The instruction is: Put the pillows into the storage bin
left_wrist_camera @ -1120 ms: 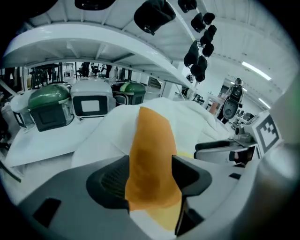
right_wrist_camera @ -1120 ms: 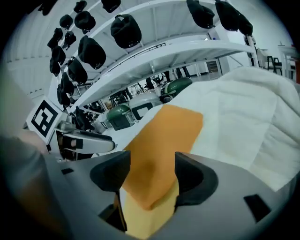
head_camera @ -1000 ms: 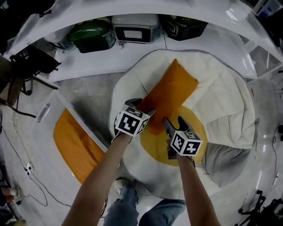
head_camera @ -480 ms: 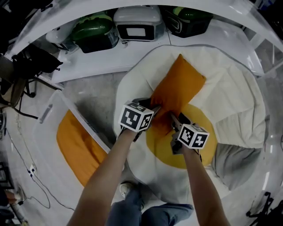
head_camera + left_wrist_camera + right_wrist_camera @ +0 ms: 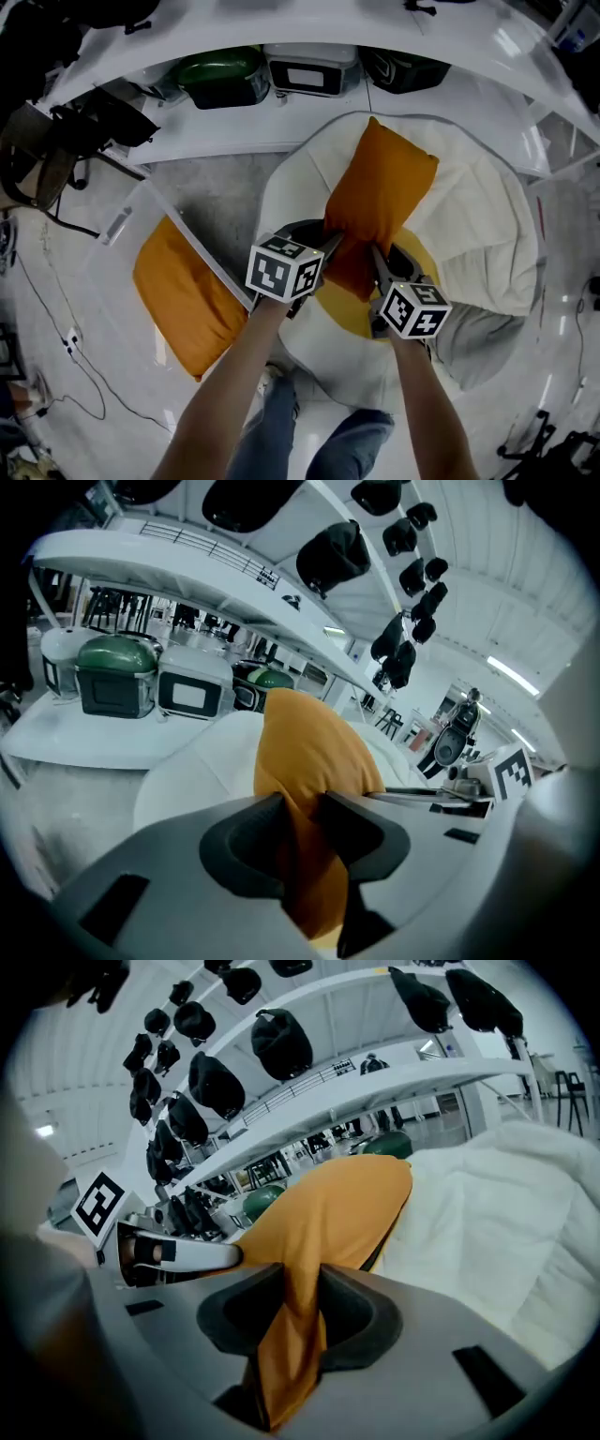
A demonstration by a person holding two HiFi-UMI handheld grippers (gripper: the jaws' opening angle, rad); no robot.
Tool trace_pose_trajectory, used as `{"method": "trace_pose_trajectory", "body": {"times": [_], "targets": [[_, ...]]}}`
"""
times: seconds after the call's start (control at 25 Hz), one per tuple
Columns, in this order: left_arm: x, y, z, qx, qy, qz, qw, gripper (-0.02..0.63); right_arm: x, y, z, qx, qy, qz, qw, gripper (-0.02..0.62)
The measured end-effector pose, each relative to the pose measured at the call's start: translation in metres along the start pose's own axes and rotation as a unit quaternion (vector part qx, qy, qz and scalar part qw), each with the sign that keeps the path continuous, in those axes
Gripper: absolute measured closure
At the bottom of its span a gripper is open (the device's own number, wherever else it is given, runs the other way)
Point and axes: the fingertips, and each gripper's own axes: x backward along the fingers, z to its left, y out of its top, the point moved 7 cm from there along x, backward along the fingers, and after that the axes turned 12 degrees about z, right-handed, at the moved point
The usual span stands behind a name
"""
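Note:
An orange pillow point(image 5: 380, 202) lies tilted on a big white cushion point(image 5: 478, 216) that has a yellow round patch point(image 5: 347, 314). My left gripper point(image 5: 328, 246) pinches the pillow's near left edge and my right gripper point(image 5: 380, 258) its near right edge. Both sets of jaws are closing, with pillow fabric squeezed between the pads. In the left gripper view the pillow point(image 5: 309, 752) rises from the left gripper point(image 5: 300, 813). In the right gripper view the pillow's point(image 5: 328, 1213) fabric bunches in the right gripper point(image 5: 300, 1283). A clear storage bin point(image 5: 122, 225) at left holds a second orange pillow point(image 5: 183, 295).
A white shelf point(image 5: 234, 141) behind the cushion carries a green cooker point(image 5: 225, 75), a white appliance point(image 5: 309, 67) and a dark one point(image 5: 412, 66). Cables point(image 5: 47, 319) run over the floor at the left. The person's legs point(image 5: 319, 441) stand just below the cushion.
Both grippers moved in on the pillow's near end and closed on it. That end now stands lifted and bunched between them. The view has shifted slightly.

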Motion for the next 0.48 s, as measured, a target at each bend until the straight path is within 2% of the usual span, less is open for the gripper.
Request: {"method": "trace_pose_trajectory", "body": {"times": [0.2,0.36,0.48], "targets": [[0.084,0.017,-0.020,0.038,0.008,-0.032,0.9987,0.456,0.050,0.041,0.063,0.040,0.014,0.006,0.999,0.474],[0.162,0.018,-0.019,0.061,0.047,-0.072,0.9944,0.456,0.064,0.067,0.127,0.077,0.054,0.010,0.995,0.474],[0.221,-0.001,-0.010,0.087,0.073,-0.100,0.9884,0.456,0.067,0.071,0.183,0.109,0.082,0.019,0.991,0.474]]}}
